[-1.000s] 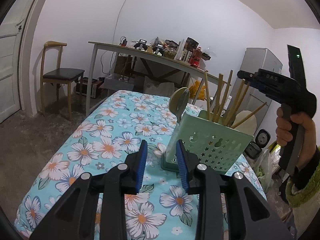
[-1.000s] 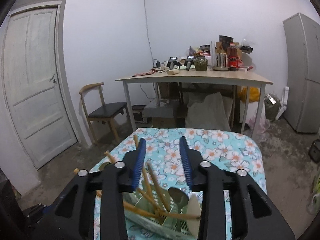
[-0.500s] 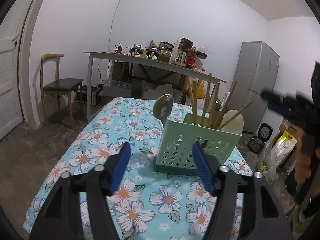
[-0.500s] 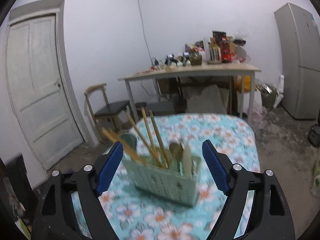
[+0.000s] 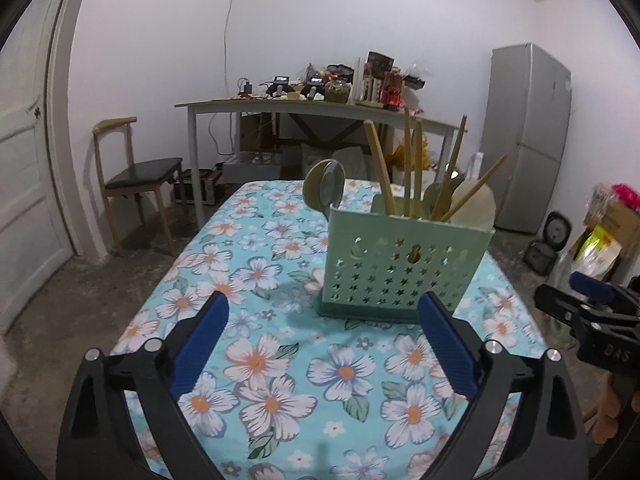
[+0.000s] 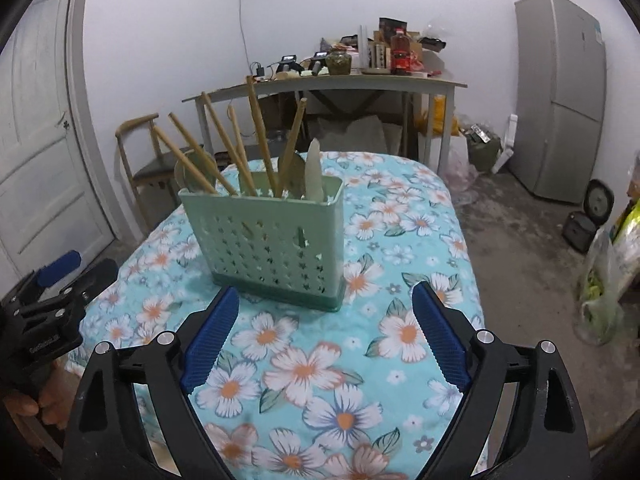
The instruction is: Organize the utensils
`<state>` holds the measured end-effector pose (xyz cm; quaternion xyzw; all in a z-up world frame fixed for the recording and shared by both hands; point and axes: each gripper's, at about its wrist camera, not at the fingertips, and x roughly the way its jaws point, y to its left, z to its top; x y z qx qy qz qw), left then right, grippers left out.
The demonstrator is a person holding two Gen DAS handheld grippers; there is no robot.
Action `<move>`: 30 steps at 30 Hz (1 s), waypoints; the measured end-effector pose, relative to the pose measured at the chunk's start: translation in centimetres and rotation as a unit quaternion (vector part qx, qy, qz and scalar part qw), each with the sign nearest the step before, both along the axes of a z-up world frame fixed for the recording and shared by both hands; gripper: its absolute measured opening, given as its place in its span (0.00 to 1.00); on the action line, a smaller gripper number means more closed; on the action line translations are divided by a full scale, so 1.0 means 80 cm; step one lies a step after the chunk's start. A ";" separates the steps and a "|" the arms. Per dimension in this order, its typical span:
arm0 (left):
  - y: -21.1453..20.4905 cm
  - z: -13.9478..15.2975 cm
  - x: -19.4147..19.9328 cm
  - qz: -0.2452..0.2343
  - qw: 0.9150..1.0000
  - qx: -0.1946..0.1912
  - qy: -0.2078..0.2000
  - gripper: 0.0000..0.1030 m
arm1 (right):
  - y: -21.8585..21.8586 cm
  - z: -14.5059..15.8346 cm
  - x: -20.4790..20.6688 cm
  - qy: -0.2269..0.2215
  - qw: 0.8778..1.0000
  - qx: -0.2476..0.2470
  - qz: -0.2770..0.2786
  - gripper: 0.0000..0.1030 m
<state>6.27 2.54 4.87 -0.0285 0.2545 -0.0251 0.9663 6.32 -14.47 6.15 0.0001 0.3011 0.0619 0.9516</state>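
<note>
Currently the caddy (image 5: 404, 268) stands upright on the floral table (image 5: 256, 280), holding the chopsticks (image 6: 256, 140) and spoons (image 5: 324, 190), which lean loose in its compartments. No utensil lies on the cloth beside the caddy, so the sorting appears complete or nearly so. The left gripper (image 5: 324, 356) sits near the caddy on one long side, jaws opening, nothing between them. The right gripper (image 6: 326, 336) sits near the caddy on the other side, jaws likewise opening and empty. Remaining work, if any, cannot be identified.
</note>
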 end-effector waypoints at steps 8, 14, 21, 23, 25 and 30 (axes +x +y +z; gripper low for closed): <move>0.003 -0.010 0.002 0.035 0.999 0.019 0.025 0.92 | -0.005 -0.007 -0.003 0.013 1.000 0.000 -0.013 0.84; 0.006 -0.018 0.007 0.061 0.997 0.034 0.033 0.92 | -0.015 -0.009 -0.001 0.017 0.999 0.007 -0.028 0.84; 0.013 -0.021 0.011 0.086 0.995 0.043 0.033 0.92 | -0.022 -0.014 0.002 0.021 0.999 0.004 -0.043 0.84; 0.015 -0.021 0.013 0.093 0.994 0.043 0.035 0.92 | -0.026 -0.017 0.003 0.025 0.999 0.008 -0.048 0.84; 0.018 -0.022 0.013 0.099 0.994 0.042 0.037 0.92 | -0.027 -0.018 0.004 0.025 0.998 0.007 -0.053 0.84; 0.026 -0.024 0.016 0.119 0.991 0.038 0.042 0.92 | -0.031 -0.018 0.004 0.024 0.998 0.008 -0.058 0.84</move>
